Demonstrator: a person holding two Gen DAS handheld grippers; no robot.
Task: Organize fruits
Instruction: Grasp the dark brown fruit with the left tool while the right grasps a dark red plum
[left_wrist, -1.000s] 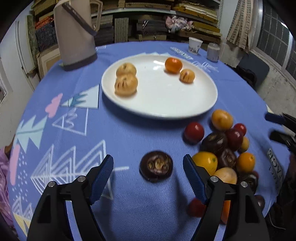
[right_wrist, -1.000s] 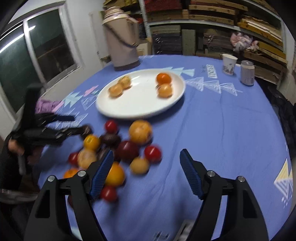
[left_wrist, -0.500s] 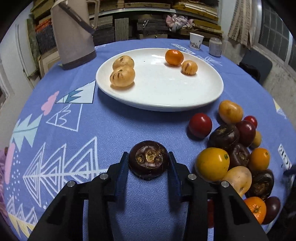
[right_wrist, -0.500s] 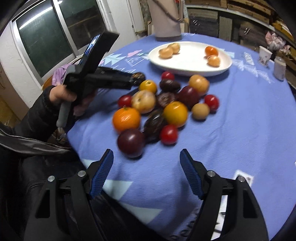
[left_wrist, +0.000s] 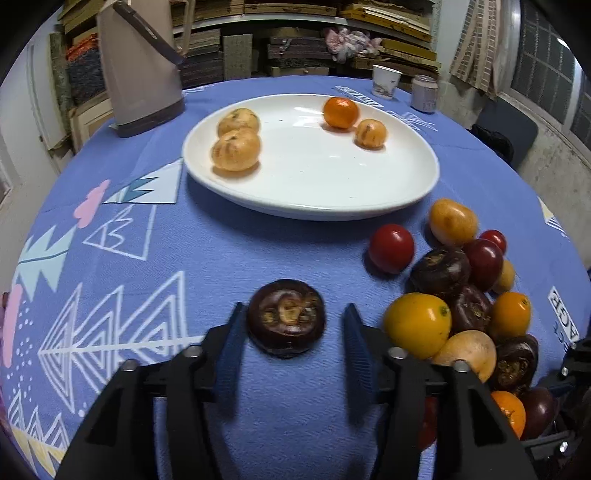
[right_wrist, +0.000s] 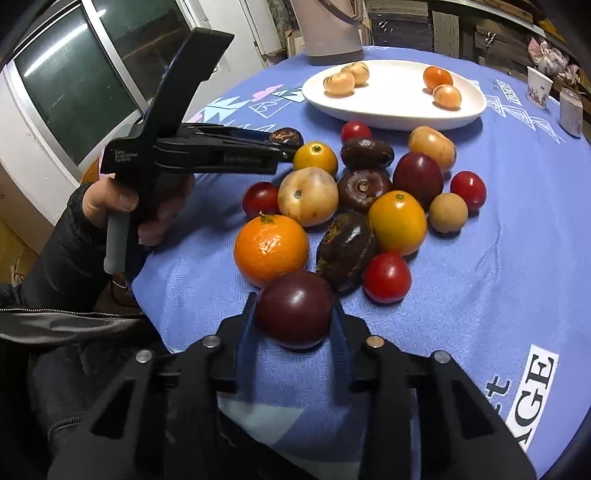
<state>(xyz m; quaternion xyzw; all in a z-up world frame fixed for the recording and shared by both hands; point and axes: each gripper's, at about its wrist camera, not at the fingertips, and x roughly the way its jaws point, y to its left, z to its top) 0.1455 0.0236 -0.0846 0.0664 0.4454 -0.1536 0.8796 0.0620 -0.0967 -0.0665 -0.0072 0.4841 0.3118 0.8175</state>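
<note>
A: Where does the dark brown fruit (left_wrist: 285, 318) lie?

B: On the blue tablecloth (left_wrist: 221, 251), between the 2 pads of the left gripper (left_wrist: 291, 341). Its jaws are opening, with a gap on the right side.

A: And the right gripper (right_wrist: 294, 338)?

B: Its jaws are closing on the dark red plum (right_wrist: 294, 308), both pads touching it, just beside the orange mandarin (right_wrist: 270, 250).

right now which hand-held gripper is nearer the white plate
Left. The left hand-held gripper sits just short of the white plate, its jaws opening around a dark flat fruit; the right hand-held gripper is across the fruit pile.
</note>
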